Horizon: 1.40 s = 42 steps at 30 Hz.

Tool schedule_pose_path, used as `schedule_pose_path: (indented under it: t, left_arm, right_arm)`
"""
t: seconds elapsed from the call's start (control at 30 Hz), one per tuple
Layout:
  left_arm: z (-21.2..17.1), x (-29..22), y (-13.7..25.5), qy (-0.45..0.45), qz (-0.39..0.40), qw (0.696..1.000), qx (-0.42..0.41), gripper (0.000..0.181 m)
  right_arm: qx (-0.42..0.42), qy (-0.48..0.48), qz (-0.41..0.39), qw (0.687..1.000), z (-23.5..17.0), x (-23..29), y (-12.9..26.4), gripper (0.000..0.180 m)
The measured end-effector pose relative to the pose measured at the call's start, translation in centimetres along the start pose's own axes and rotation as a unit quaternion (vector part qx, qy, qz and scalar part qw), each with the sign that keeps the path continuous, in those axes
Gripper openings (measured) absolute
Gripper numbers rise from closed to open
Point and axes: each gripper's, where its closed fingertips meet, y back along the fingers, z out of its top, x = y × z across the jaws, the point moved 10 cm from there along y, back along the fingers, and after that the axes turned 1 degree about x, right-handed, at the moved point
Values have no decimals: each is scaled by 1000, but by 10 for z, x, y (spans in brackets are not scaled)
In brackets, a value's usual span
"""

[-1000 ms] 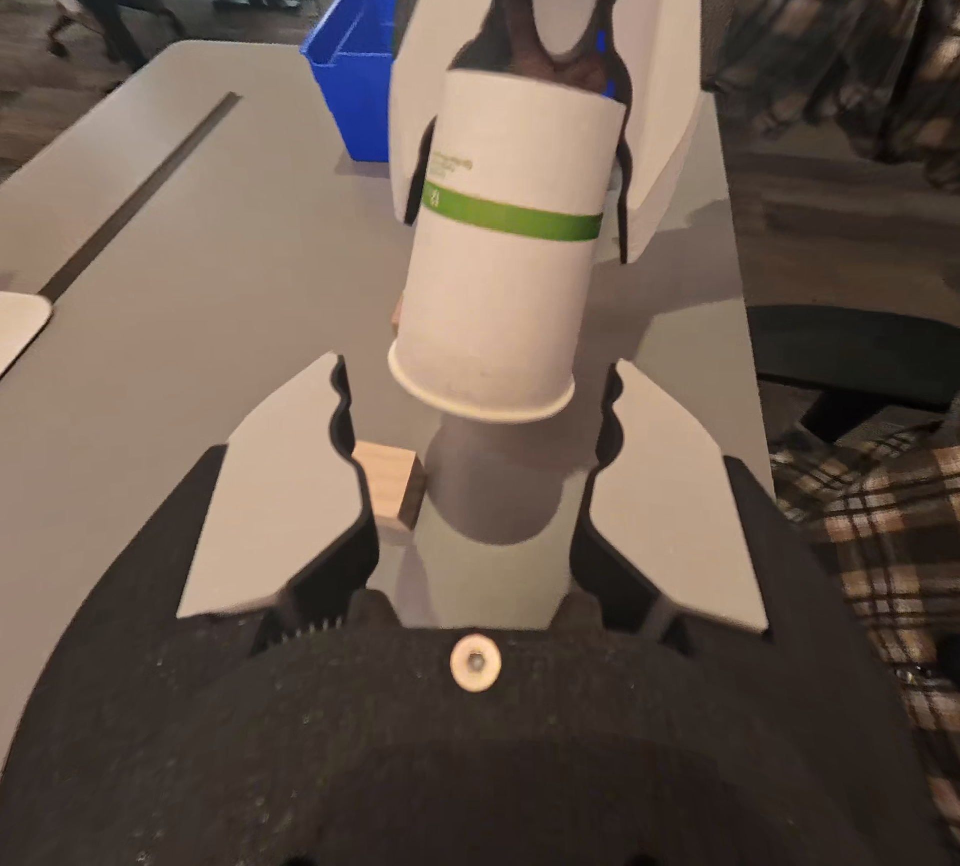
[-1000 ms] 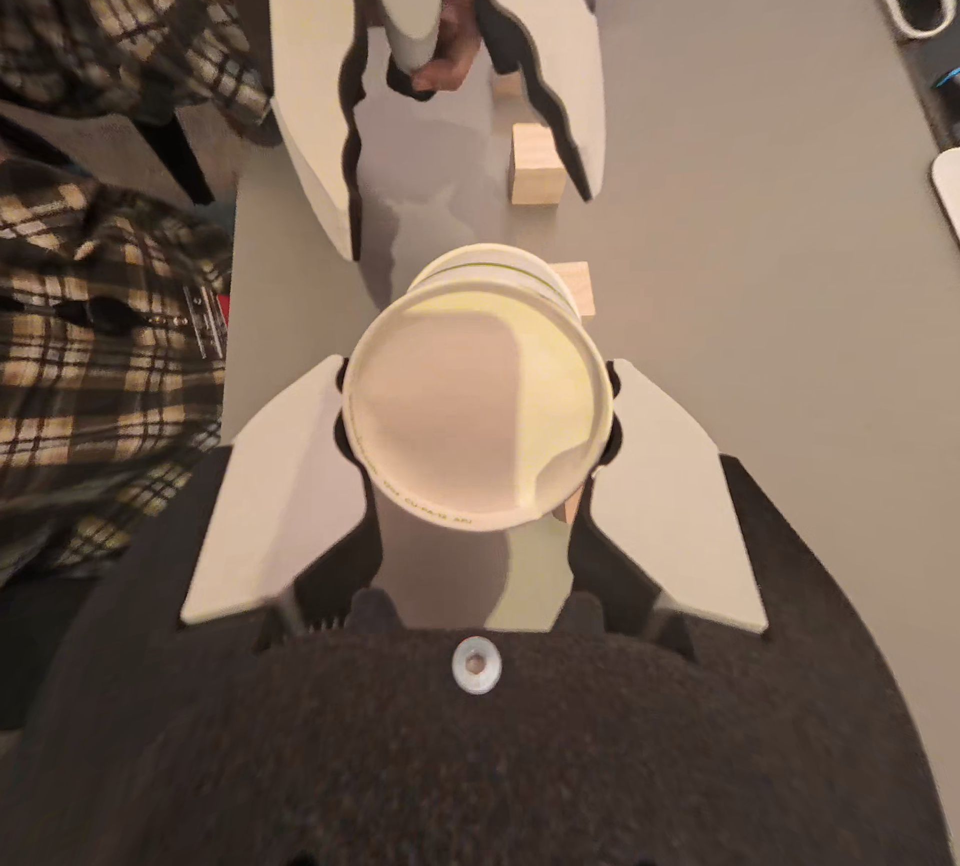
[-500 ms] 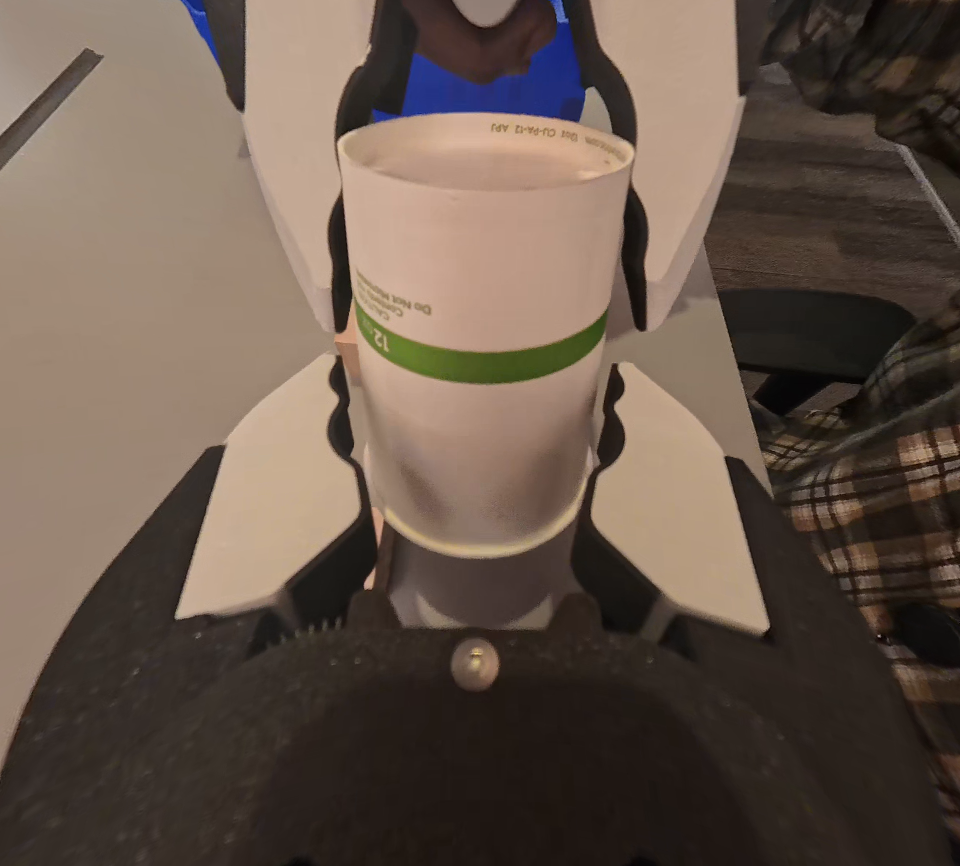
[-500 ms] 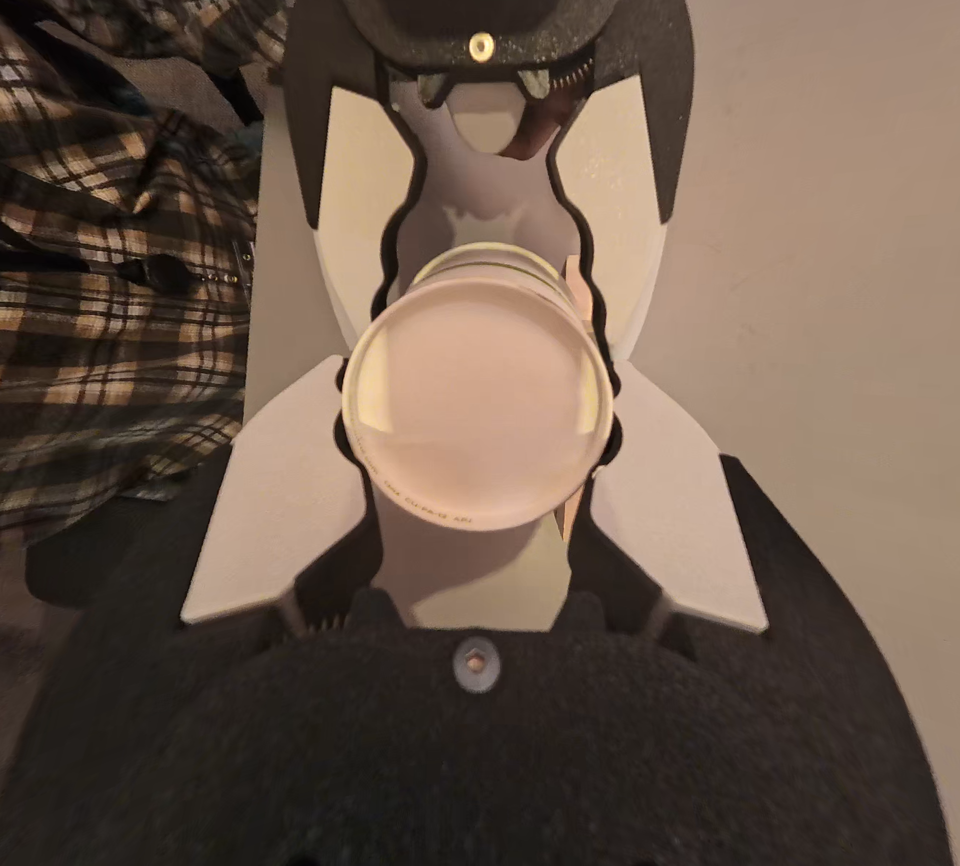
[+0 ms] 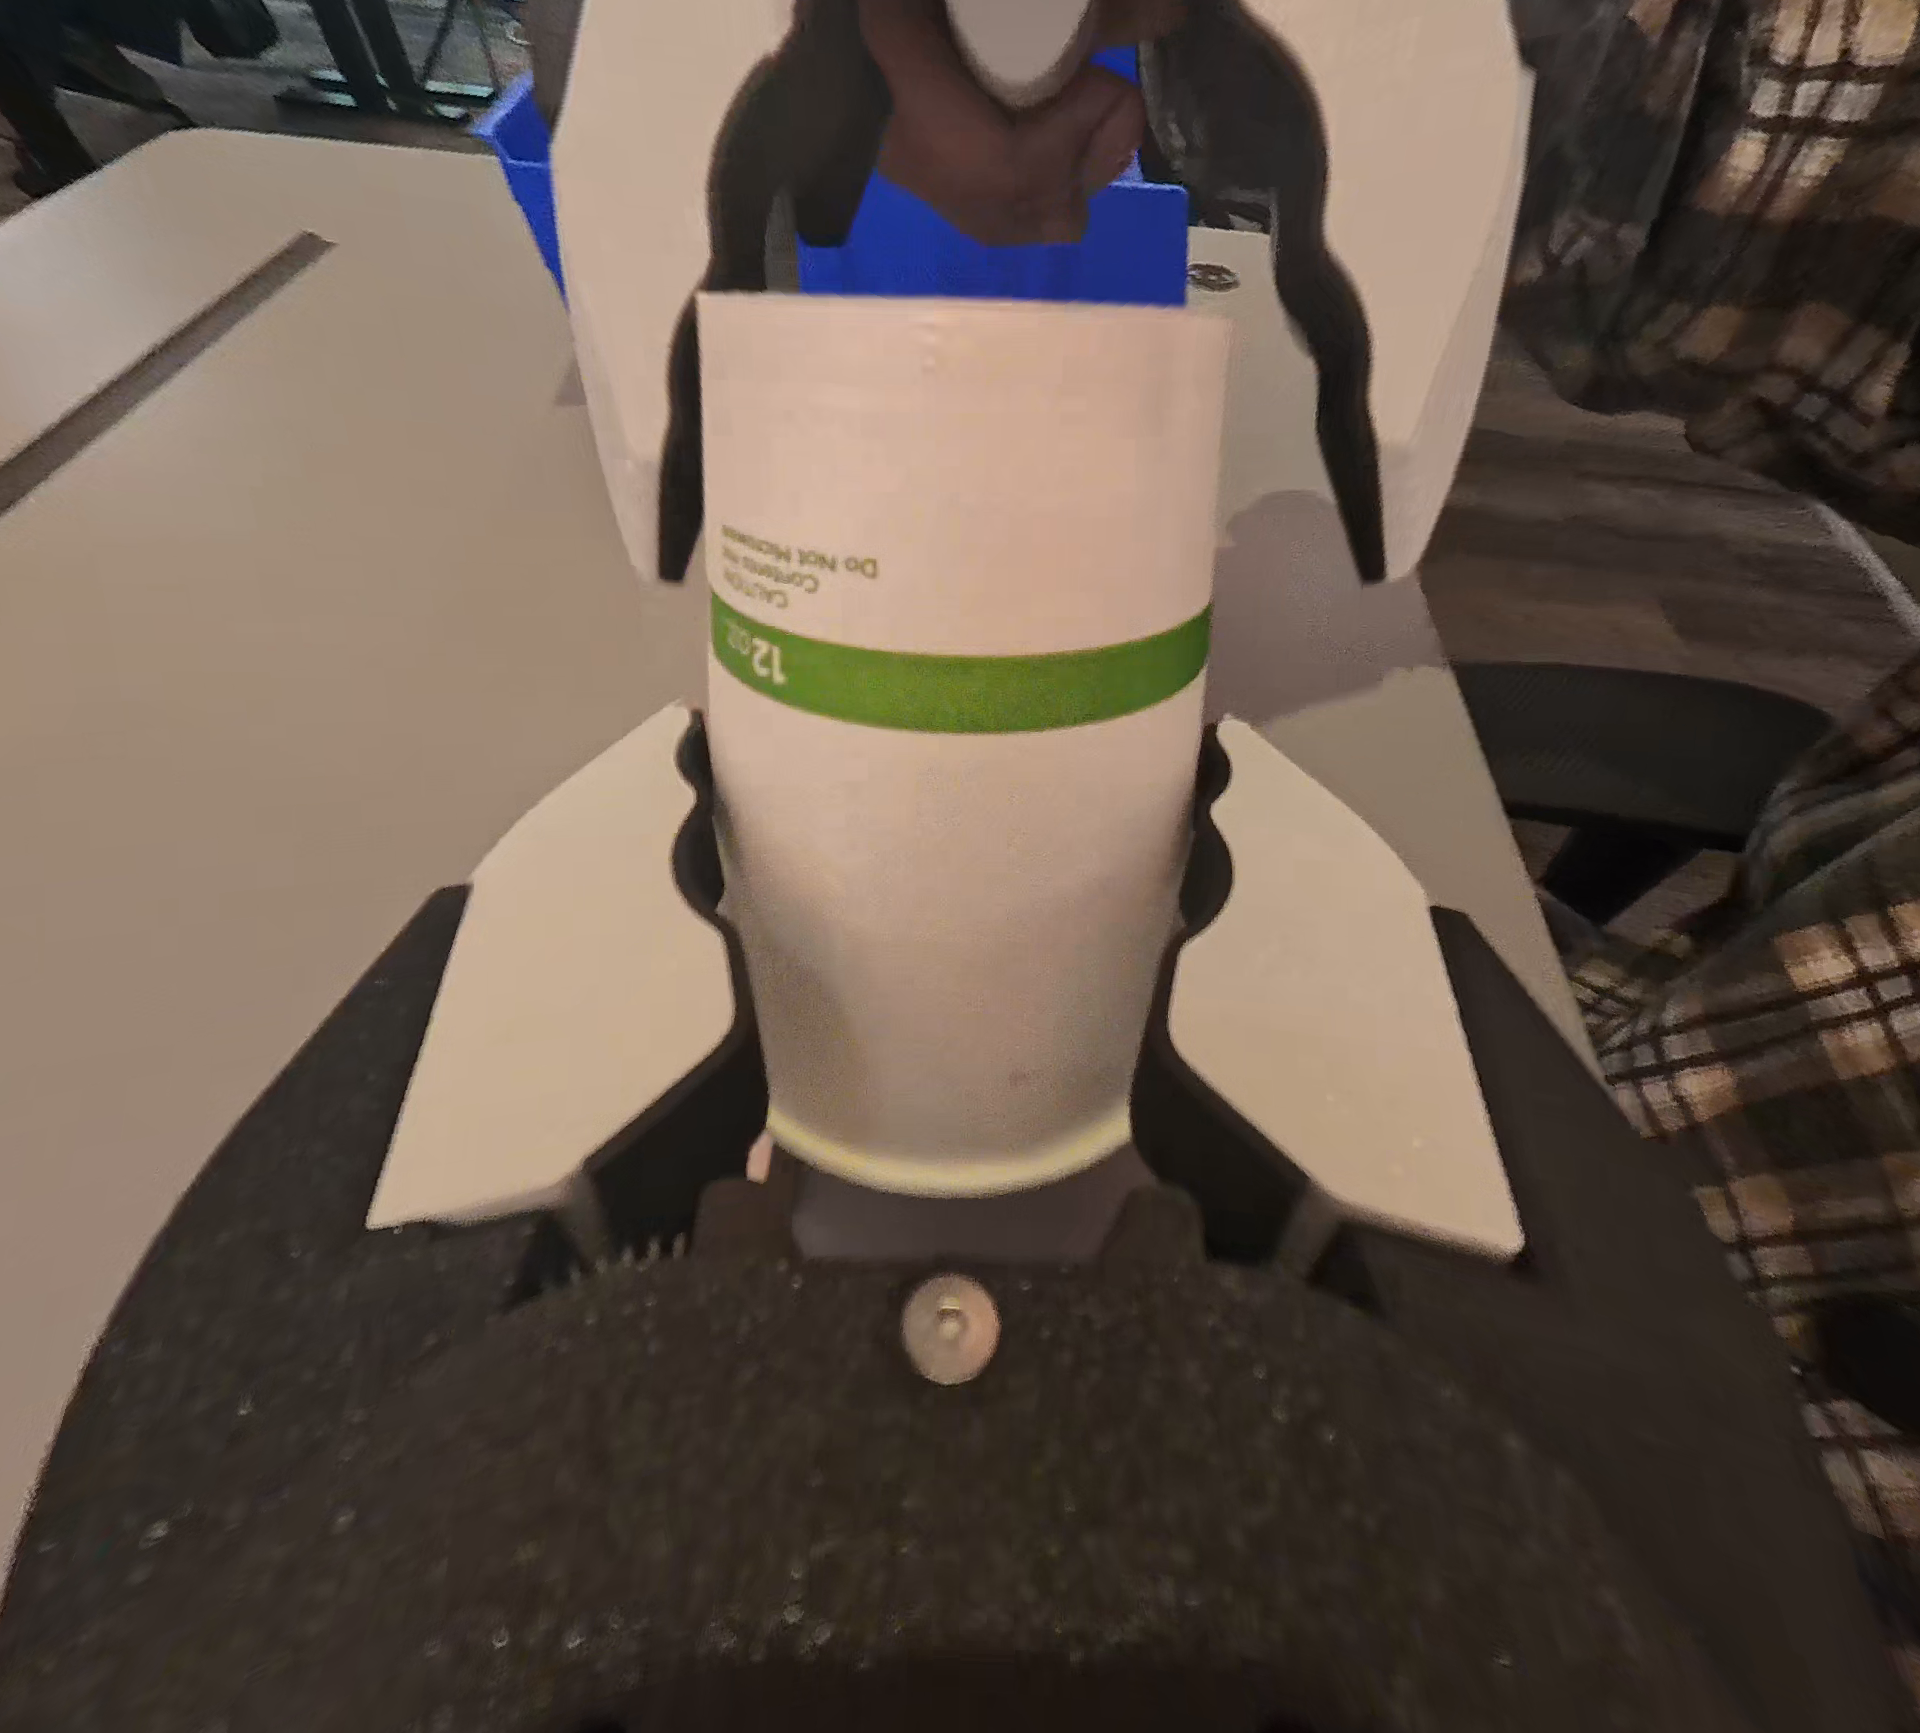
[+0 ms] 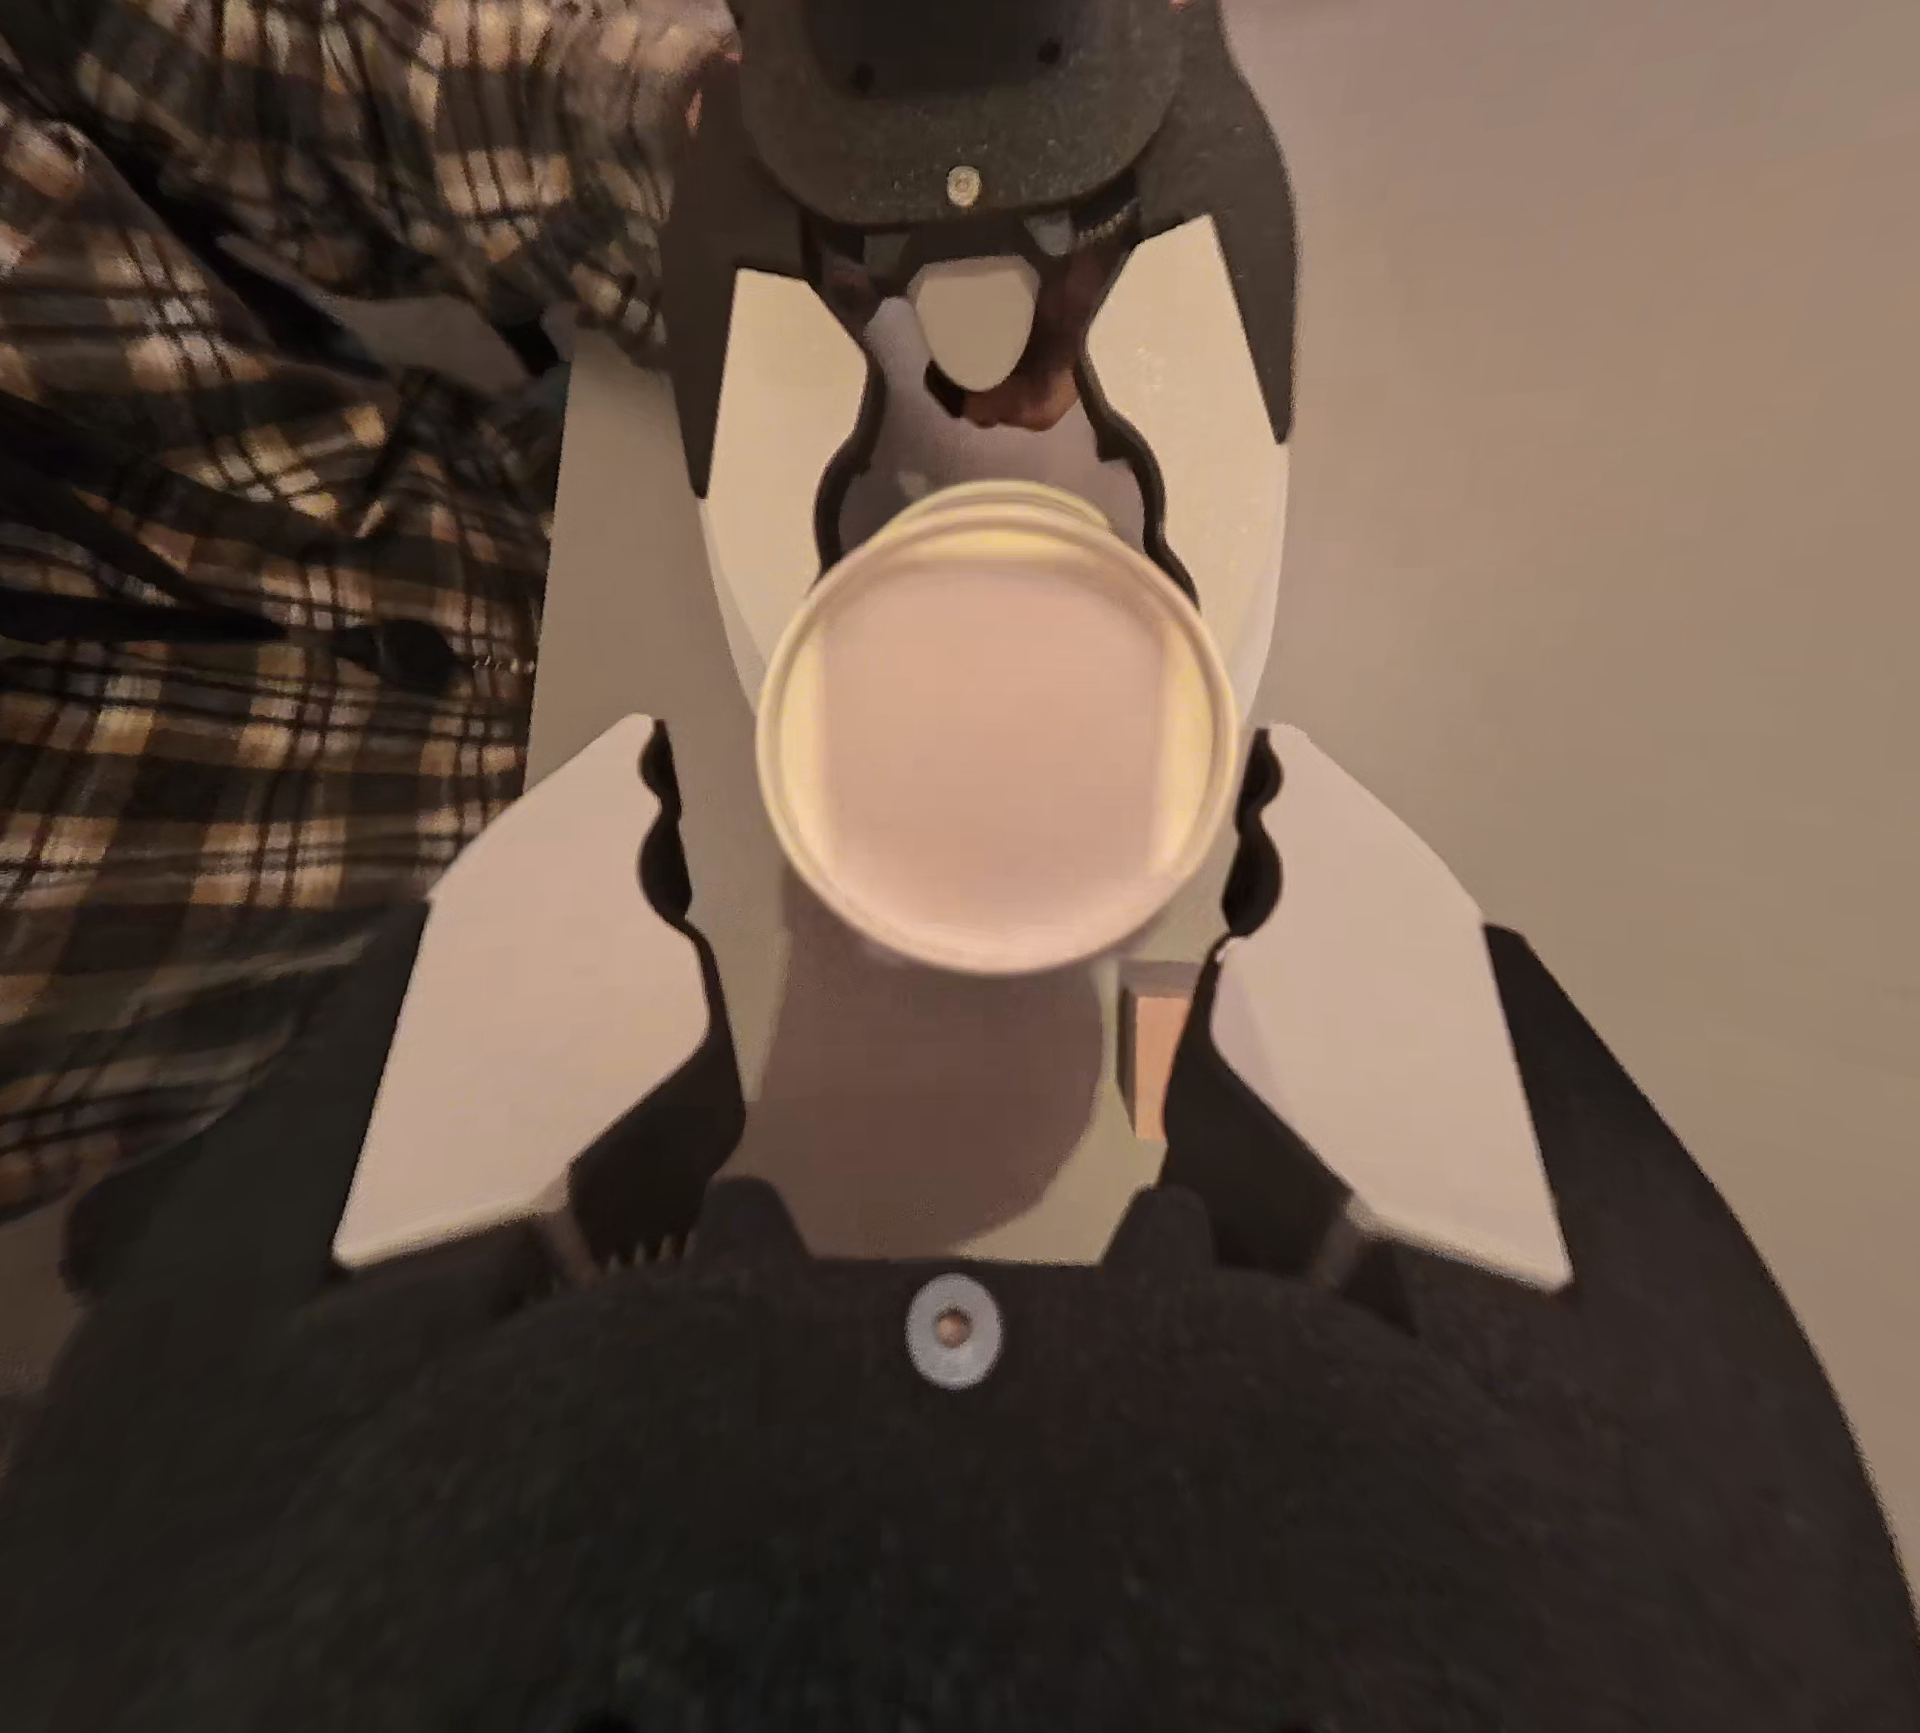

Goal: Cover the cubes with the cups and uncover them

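Note:
An upside-down white paper cup with a green band (image 5: 956, 852) stands between my left gripper's (image 5: 951, 738) fingers, which press its sides. From above, its flat base (image 6: 997, 748) faces the right wrist camera. My right gripper (image 6: 951, 810) is open around the cup's top, with a gap at its left finger. In the left wrist view the right gripper (image 5: 1018, 561) hangs wide open behind the cup. The left gripper (image 6: 997, 561) hugs the cup's far side. One wooden cube (image 6: 1153, 1060) lies bare beside the cup. I cannot tell whether the cup covers a cube.
A grey table (image 5: 260, 644) carries everything; its edge runs close on the person's side. A blue bin (image 5: 987, 249) stands at the far end. A person in a plaid shirt (image 6: 260, 436) sits alongside, next to a dark chair (image 5: 1621, 748).
The right gripper lowered the cup between the left gripper's fingers, then opened off it. The left gripper moved forward around the cup.

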Motion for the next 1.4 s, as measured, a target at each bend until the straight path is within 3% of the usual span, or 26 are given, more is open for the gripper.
schedule_pose_path:
  t: [0.2,0.37,0.47,0.67,0.8,1.03,1.4]
  left_arm:
    - [0,8,8,0,45,998,-36,86]
    - [6,19,41,3,136,983,-124,86]
    - [4,23,73,10,220,963,-154,86]
    - [-24,11,160,76,395,902,-160,86]
    - [-55,8,191,125,460,869,-134,86]
    - [-90,18,195,175,493,849,-73,86]
    - [-118,23,187,238,470,850,-14,87]
  right_arm:
    - [-193,-20,-91,977,-13,-6,31,116]
    - [-391,-62,-224,891,-58,-26,51,109]
    - [-444,-88,-254,855,-85,-36,44,107]
    - [-484,-92,-251,833,-106,-37,31,102]
    - [-492,-83,-236,834,-106,-34,30,92]
    - [-485,-86,-223,841,-108,-32,25,91]
    - [-486,-74,-218,843,-105,-30,26,91]
